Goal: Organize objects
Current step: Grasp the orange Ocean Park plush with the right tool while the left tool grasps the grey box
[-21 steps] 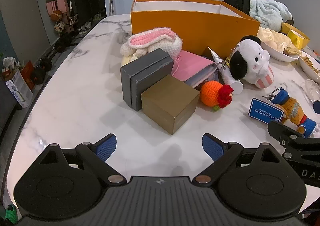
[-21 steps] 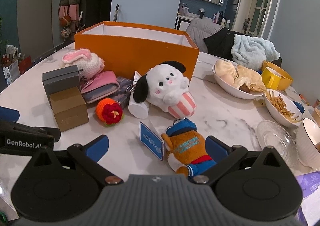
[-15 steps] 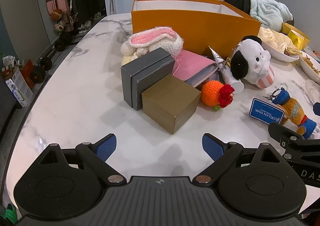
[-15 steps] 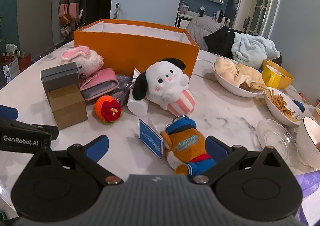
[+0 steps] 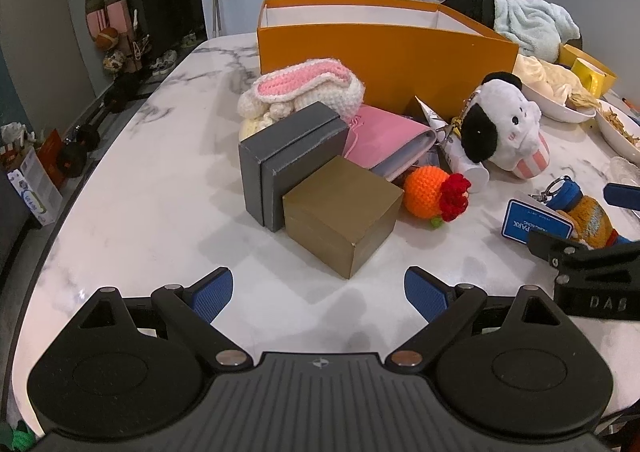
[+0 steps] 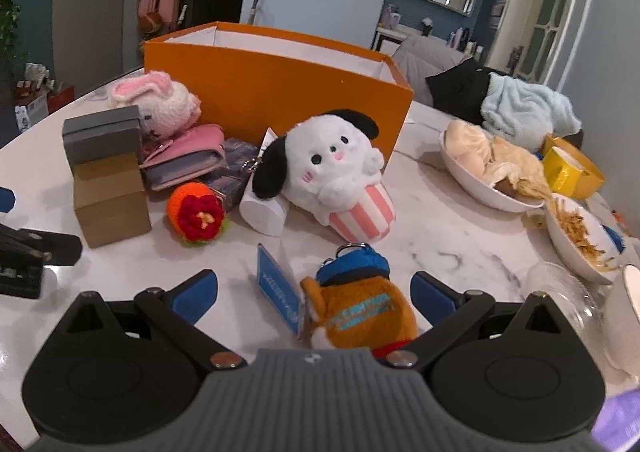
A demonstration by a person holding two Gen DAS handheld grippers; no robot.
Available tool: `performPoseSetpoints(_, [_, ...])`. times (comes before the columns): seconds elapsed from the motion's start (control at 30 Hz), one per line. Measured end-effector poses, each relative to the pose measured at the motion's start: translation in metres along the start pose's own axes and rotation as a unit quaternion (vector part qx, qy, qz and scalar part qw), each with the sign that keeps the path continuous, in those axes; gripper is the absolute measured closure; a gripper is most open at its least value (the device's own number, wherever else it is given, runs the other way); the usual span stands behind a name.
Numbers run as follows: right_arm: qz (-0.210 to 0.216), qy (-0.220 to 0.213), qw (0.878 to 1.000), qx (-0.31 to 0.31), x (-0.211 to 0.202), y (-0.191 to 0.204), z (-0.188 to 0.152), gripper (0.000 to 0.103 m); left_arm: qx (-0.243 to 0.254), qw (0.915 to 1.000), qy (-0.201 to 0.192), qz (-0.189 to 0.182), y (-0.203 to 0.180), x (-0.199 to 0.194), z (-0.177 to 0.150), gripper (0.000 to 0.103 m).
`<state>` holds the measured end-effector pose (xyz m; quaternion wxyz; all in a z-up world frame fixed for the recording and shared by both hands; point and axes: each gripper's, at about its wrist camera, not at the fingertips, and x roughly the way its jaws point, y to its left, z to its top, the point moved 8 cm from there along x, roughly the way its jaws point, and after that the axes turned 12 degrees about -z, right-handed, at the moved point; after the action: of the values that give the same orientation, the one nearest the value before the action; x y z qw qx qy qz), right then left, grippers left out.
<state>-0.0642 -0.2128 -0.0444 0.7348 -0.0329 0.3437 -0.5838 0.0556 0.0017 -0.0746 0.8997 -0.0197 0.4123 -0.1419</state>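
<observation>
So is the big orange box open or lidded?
Open: the orange box has no lid, and its white inner walls show; contents cannot be seen.

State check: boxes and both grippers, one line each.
Big orange cardboard box: open-topped, no lid.
Grey box: closed, on edge.
Gold-brown cube box: closed.
Left gripper: open, holding nothing.
Right gripper: open, orange plush keychain between fingers, ungripped.

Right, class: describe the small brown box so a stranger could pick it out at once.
Find the big orange box on the marble table. In front of it lies a cluster of toys; at its near edge the brown box leans against a grey box. It alone is plain tan cardboard.
</observation>
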Motion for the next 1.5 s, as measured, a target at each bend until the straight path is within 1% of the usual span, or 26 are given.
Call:
performPoseSetpoints(0.1, [0.014,0.011,1.000,0.005,0.011,-0.006,-0.001,0.001,0.003,1.0000,0.001,-0.004,0.001,0.004,0.000,0.000])
performPoseSetpoints(0.23, [0.031,0.032,0.999,0.014,0.025,-0.013,-0.007,0.001,0.024,0.9997,-0.006,-0.006,0.001,0.005,0.004,0.000])
performPoseSetpoints(0.33, [0.051,0.063,0.996,0.032,0.037,-0.016,-0.015,0.001,0.041,0.9990,-0.019,-0.002,0.004,0.003,0.014,0.000])
performPoseSetpoints(0.4, [0.067,0.077,0.994,0.050,0.043,-0.016,-0.021,0.001,0.059,0.9976,-0.037,-0.005,0.006,0.001,0.024,0.000])
performPoseSetpoints(0.5, [0.079,0.087,0.990,0.072,0.047,-0.016,-0.028,0.001,0.108,0.9917,-0.066,-0.023,0.006,0.000,0.037,0.000])
performPoseSetpoints(0.6, [0.071,0.084,0.992,0.056,0.046,-0.013,-0.030,0.001,0.152,0.9841,-0.075,-0.052,0.007,0.004,0.050,0.000])
performPoseSetpoints(0.67, [0.064,0.082,0.994,0.043,0.046,-0.010,-0.031,0.001,0.162,0.9814,-0.070,-0.075,0.007,0.009,0.059,0.000])
performPoseSetpoints(0.77, [0.066,0.083,0.993,0.050,0.046,-0.012,-0.030,0.001,0.146,0.9821,-0.052,-0.106,0.015,0.020,0.066,0.000])
performPoseSetpoints(0.8, [0.067,0.083,0.993,0.054,0.046,-0.013,-0.030,0.001,0.140,0.9822,-0.046,-0.117,0.017,0.023,0.066,0.003])
performPoseSetpoints(0.83, [0.066,0.083,0.993,0.059,0.047,-0.014,-0.029,0.001,0.129,0.9825,-0.037,-0.129,0.019,0.028,0.067,0.012])
performPoseSetpoints(0.9, [0.060,0.082,0.993,0.057,0.048,-0.015,-0.029,0.001,0.114,0.9827,-0.023,-0.144,0.024,0.034,0.066,0.015])
performPoseSetpoints(0.93, [0.058,0.081,0.994,0.051,0.049,-0.014,-0.029,0.001,0.110,0.9827,-0.020,-0.148,0.026,0.036,0.065,0.018])
performPoseSetpoints(1.03, [0.059,0.084,0.993,0.051,0.049,-0.015,-0.029,0.001,0.104,0.9825,-0.011,-0.154,0.032,0.041,0.063,0.022])
performPoseSetpoints(1.1, [0.057,0.088,0.993,0.052,0.049,-0.016,-0.029,0.001,0.097,0.9815,-0.013,-0.165,0.035,0.041,0.062,0.023])
performPoseSetpoints(1.17, [0.057,0.091,0.993,0.052,0.049,-0.017,-0.030,0.001,0.086,0.9807,-0.017,-0.174,0.040,0.041,0.063,0.030])
performPoseSetpoints(1.23, [0.060,0.092,0.993,0.048,0.049,-0.017,-0.030,0.001,0.070,0.9805,-0.020,-0.182,0.047,0.041,0.066,0.044])
performPoseSetpoints(1.33, [0.068,0.101,0.992,0.039,0.047,-0.020,-0.032,0.001,0.059,0.9781,-0.018,-0.199,0.051,0.044,0.069,0.045])
performPoseSetpoints(1.5, [0.067,0.102,0.992,0.039,0.046,-0.031,-0.038,0.001,0.073,0.9776,-0.027,-0.195,0.047,0.042,0.067,0.050])
